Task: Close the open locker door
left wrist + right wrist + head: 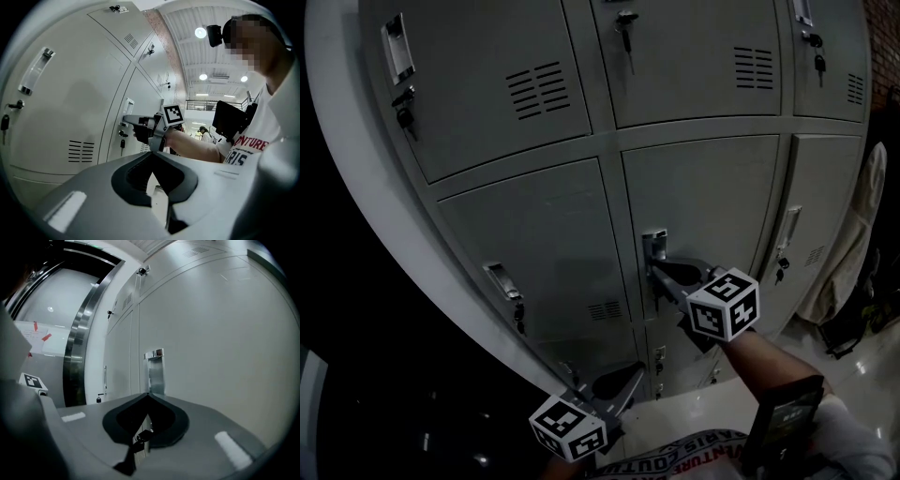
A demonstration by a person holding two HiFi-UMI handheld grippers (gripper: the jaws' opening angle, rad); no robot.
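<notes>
While my right claw (656, 273) is pressing its tips against the locker door (712, 206), just under the handle (653, 246), that door is sitting level with its neighbours along every edge I can see.

- Progress: closing is looking done or nearly so; by my reckoning only a firm last push and a release are remaining.
- Right claw: clenched, tips meeting, gripping nothing.
- Left claw (630, 381): clenched, empty, hanging low beside the bottom row of lockers.

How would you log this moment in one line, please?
right gripper: shut, tips at door handle | left gripper: shut, empty, held low | locker door: looks about flush
</notes>
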